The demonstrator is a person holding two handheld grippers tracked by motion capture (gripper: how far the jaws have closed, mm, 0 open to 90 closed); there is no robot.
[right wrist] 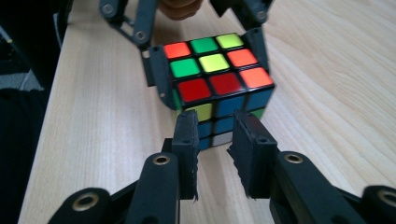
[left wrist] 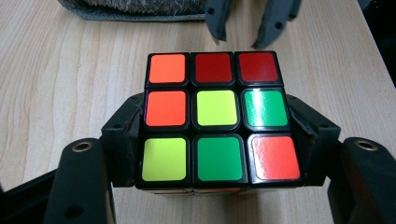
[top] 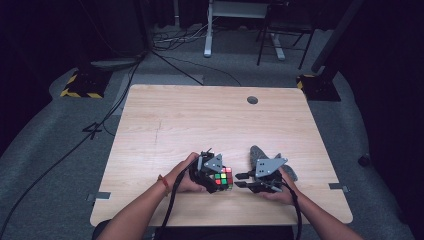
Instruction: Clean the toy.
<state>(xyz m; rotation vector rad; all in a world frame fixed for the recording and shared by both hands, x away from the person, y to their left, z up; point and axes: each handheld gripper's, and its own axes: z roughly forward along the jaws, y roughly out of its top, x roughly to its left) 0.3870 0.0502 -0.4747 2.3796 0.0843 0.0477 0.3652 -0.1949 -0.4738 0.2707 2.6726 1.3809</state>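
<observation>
Puzzle cube [left wrist: 216, 116]: on desk [top: 175, 115], near edge, clamped in left gripper [top: 216, 176] jaws. Right gripper [top: 242, 180]: just right of cube, jaws narrowly apart, nothing between them.

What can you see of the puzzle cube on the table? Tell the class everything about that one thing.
The puzzle cube is a three-by-three cube of black plastic with glossy colour stickers, scrambled. Its top face shows orange, red and red; orange, yellow and green; yellow, green and orange. The side face shows blue, yellow, green and a pale sticker. It sits level, near the wooden table's front edge. The left gripper clamps two opposite sides; the right gripper stands just short of it, apart.
</observation>
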